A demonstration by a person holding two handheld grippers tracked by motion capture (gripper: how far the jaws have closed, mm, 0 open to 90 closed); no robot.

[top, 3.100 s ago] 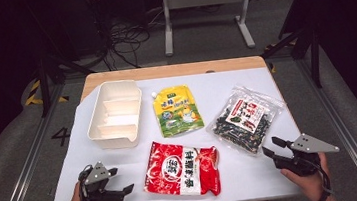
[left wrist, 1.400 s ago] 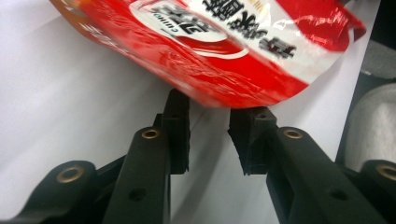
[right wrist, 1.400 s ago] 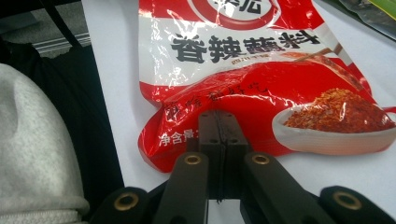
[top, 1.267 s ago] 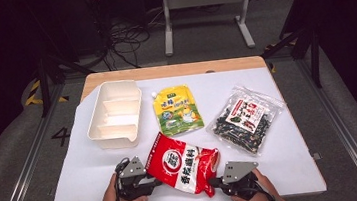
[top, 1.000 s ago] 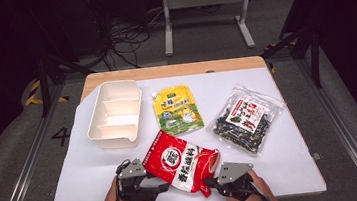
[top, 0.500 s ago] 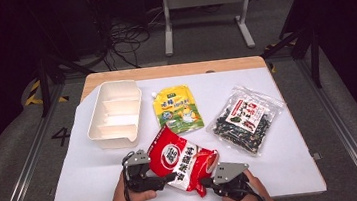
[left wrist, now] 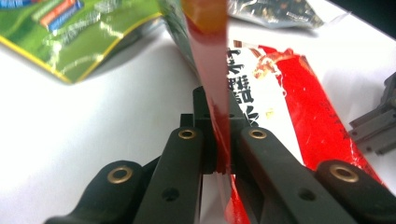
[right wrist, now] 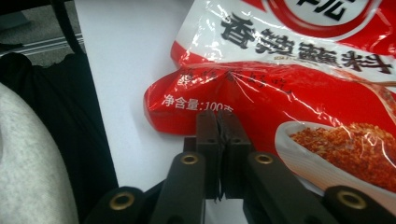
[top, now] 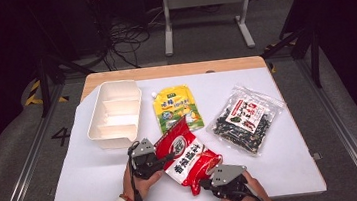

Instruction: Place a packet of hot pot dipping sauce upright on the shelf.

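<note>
Lifted now toward the white tray (top: 114, 115), the red packet (top: 185, 155) hangs between both grippers: left gripper (top: 158, 159) just clamped its edge, right gripper (top: 209, 181) seemingly pinching its lower corner.

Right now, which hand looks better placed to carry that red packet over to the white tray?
Left. Its hand-held gripper pinches the red packet on the side nearest the white tray; the right hand-held gripper grips the far corner.

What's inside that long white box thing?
Nothing that shows. The white tray has bare compartments split by dividers. Its near wall hides a strip of the closest compartment's floor, so that part cannot be checked.
</note>
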